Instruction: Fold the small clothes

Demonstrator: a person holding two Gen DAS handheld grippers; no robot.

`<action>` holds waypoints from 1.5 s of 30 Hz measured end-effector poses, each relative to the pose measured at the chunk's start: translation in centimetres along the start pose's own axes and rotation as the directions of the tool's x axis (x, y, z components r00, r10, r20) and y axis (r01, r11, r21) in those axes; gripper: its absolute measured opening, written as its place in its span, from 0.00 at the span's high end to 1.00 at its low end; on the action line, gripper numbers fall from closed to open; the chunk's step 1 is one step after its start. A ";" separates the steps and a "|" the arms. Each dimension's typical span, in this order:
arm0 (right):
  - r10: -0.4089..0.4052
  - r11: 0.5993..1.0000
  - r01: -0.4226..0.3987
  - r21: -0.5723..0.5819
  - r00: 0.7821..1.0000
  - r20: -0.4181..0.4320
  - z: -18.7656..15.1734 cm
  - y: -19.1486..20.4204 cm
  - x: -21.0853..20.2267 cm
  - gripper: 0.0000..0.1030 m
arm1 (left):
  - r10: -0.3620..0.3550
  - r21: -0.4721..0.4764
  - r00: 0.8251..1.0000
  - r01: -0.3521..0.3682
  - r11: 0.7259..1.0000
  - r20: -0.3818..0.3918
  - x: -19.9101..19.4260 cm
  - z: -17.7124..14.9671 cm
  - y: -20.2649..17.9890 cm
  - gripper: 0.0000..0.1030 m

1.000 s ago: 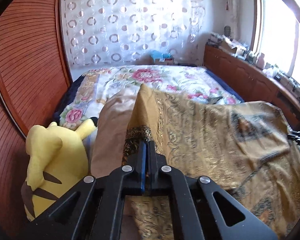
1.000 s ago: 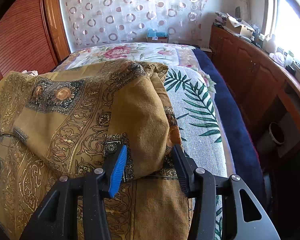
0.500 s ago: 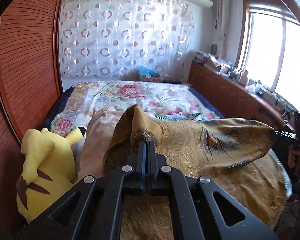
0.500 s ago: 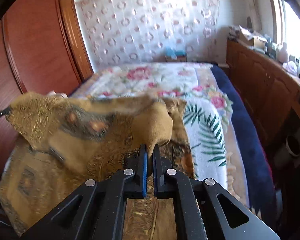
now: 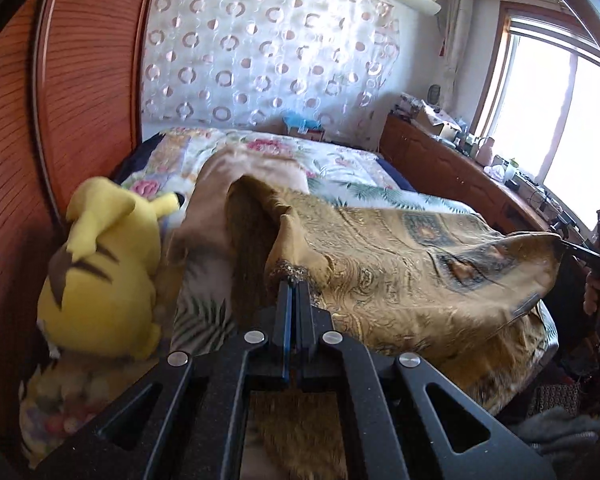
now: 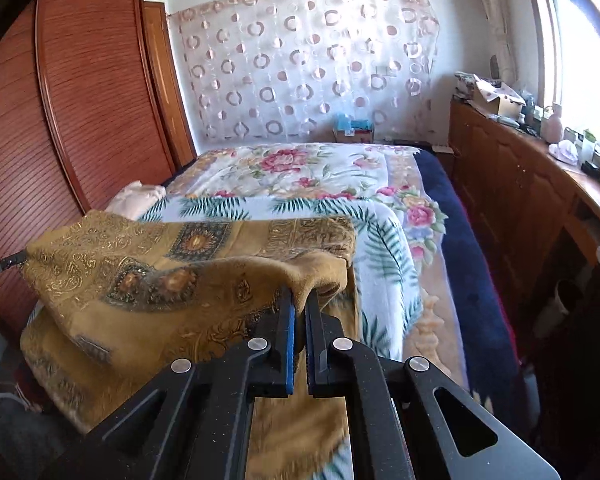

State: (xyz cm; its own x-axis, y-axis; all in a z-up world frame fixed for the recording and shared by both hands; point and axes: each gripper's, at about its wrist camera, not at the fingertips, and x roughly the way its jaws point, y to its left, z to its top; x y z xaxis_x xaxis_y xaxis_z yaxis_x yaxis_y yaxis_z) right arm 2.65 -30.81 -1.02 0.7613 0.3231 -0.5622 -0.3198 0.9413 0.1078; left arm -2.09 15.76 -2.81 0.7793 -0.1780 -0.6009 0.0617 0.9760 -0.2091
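A floral-covered bed (image 6: 320,176) fills the room; above its near end a gold patterned cloth (image 5: 400,264) hangs stretched between two grippers; a yellow plush toy (image 5: 100,268) sits beside it; the left gripper (image 5: 294,280) and right gripper (image 6: 299,300) each pinch one corner, jaws clamped tight.
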 end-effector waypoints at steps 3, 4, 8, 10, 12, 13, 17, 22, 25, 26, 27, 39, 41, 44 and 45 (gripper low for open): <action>0.000 1.000 0.000 0.016 1.000 -0.021 -0.9 -0.2 -0.9 0.96 | 0.021 -0.004 1.000 -0.021 1.000 -0.009 -0.7 -1.2 0.1 0.98; -0.002 1.000 0.003 0.019 1.000 -0.030 -1.2 -0.2 -1.1 0.96 | 0.030 -0.001 0.999 -0.030 1.000 -0.016 -0.7 -1.6 0.1 0.98; -0.023 1.000 0.025 0.013 0.993 -0.112 -3.1 -0.4 0.5 0.96 | 0.044 -0.005 0.997 -0.045 0.999 -0.061 0.4 -2.5 0.1 0.98; -0.040 0.999 0.043 0.016 0.989 -0.142 -3.7 -0.6 1.6 0.96 | 0.039 -0.012 0.996 -0.040 0.999 -0.074 0.8 -2.7 0.3 0.96; -0.040 0.999 0.043 0.017 0.988 -0.151 -3.9 -0.7 1.9 0.95 | 0.060 -0.006 0.996 -0.061 0.998 -0.072 0.9 -2.5 0.4 0.83; -0.051 0.998 0.054 0.017 0.988 -0.147 -3.7 -0.8 2.0 0.85 | 0.068 -0.003 0.996 -0.069 0.998 -0.064 0.6 -2.8 0.4 0.70; -0.089 0.995 0.093 0.027 0.988 -0.124 -3.2 -0.8 1.3 0.62 | 0.062 -0.012 0.997 -0.062 0.998 -0.035 0.5 -1.9 0.9 0.38; -0.103 0.995 0.104 0.007 0.990 -0.093 -1.7 -0.5 2.6 0.58 | 0.069 -0.015 0.998 -0.069 0.998 -0.013 2.2 0.1 1.3 0.31; -0.103 0.995 0.103 -0.005 0.991 -0.089 -0.3 -0.6 4.8 0.53 | 0.074 -0.015 0.997 -0.074 0.997 -0.007 4.0 1.3 1.5 0.31; -0.098 0.995 0.098 -0.012 0.991 -0.090 0.2 -0.5 5.7 0.52 | 0.080 -0.010 0.997 -0.080 0.997 -0.011 4.7 1.7 1.5 0.31; -0.098 0.995 0.096 -0.020 0.991 -0.091 0.7 -0.4 6.6 0.51 | 0.085 -0.004 0.996 -0.085 0.996 -0.014 5.4 1.9 1.6 0.31; -0.096 0.995 0.088 -0.045 0.968 -0.231 4.3 -0.7 18.6 0.50 | 0.082 -0.034 0.986 -0.088 0.996 -0.143 12.7 2.5 3.6 0.31; -0.085 0.996 0.079 -0.032 0.962 -0.260 4.4 -0.9 20.0 0.50 | 0.082 -0.035 0.983 -0.089 0.995 -0.162 13.2 2.4 3.8 0.31; -0.081 0.997 0.078 -0.021 0.954 -0.287 4.4 -1.5 22.0 0.50 | 0.069 -0.039 0.981 -0.078 0.996 -0.180 13.7 2.3 3.8 0.31; -0.072 0.997 0.071 -0.015 0.956 -0.286 4.8 -1.6 22.3 0.49 | 0.067 -0.037 0.981 -0.075 0.996 -0.184 13.8 2.3 3.8 0.31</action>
State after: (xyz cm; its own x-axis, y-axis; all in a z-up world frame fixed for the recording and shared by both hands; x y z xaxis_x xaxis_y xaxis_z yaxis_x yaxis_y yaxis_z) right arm 22.85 -24.69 -9.76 0.5895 0.2126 -0.7793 -0.2731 0.9604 0.0554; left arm 10.32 17.27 -10.16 0.6535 -0.1326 -0.7452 -0.0202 0.9811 -0.1923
